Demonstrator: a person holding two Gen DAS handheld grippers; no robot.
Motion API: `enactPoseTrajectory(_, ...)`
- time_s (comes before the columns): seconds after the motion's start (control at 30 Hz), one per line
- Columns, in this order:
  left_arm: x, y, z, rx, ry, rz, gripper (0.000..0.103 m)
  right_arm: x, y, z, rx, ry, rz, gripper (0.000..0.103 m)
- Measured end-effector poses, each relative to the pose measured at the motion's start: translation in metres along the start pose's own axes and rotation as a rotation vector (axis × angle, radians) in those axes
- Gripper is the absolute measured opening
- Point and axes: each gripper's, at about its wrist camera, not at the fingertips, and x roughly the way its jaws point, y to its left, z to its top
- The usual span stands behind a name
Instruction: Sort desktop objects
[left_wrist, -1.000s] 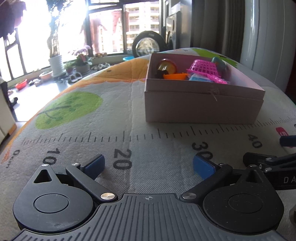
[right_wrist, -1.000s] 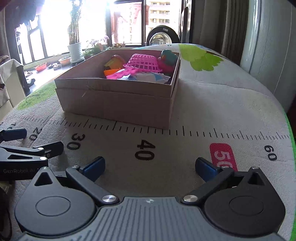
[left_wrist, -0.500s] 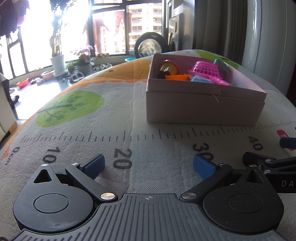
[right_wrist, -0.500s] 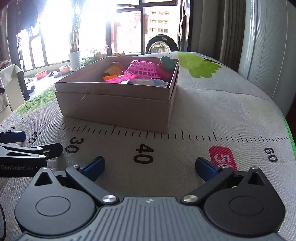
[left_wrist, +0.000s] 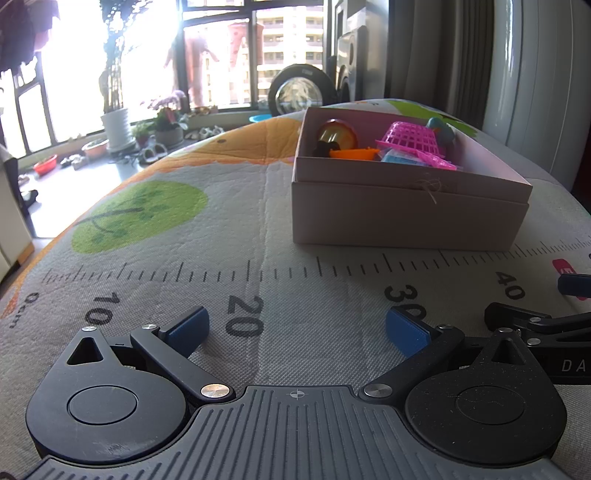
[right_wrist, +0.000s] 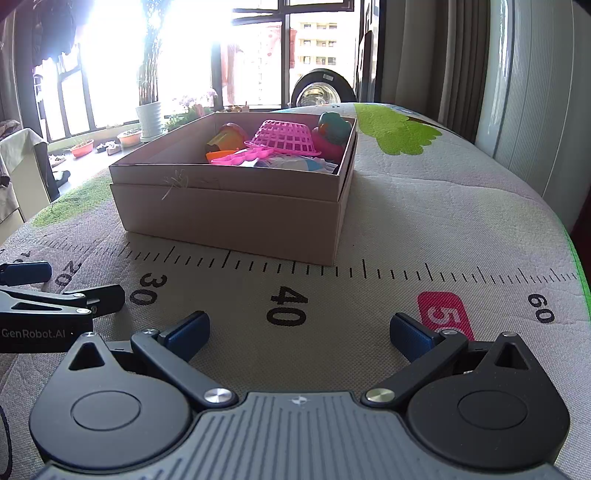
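A tan cardboard box (left_wrist: 406, 218) (right_wrist: 229, 218) stands on the ruler-print mat, ahead of both grippers. In it lie a pink plastic basket (left_wrist: 412, 138) (right_wrist: 286, 136), an orange piece (left_wrist: 354, 153), a yellow-red round toy (left_wrist: 338, 133) and a teal and pink toy (right_wrist: 332, 133). My left gripper (left_wrist: 295, 328) is open and empty, low over the mat near the 20 mark. My right gripper (right_wrist: 299, 332) is open and empty near the 40 mark. Each gripper shows at the edge of the other's view: the right gripper (left_wrist: 535, 325) and the left gripper (right_wrist: 48, 306).
The mat (right_wrist: 424, 221) covers a rounded table that drops off at left and right. Beyond it are windows, potted plants (left_wrist: 118, 122) on the floor, a round dark appliance door (left_wrist: 299, 92) and curtains at the right.
Both wrist views have tilted down and drawn slightly closer to the mat, so the box sits lower in each frame. The jaws stay open and nothing in the box has moved.
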Motion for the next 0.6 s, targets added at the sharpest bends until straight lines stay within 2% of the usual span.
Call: enactPoseTrajectory(0.6,-0.0001,0.0004,-0.0004,0.0,0.0,0.0,0.103,-0.0003,-0.0001,-0.0001,0.0,0.0,0.0,0.103)
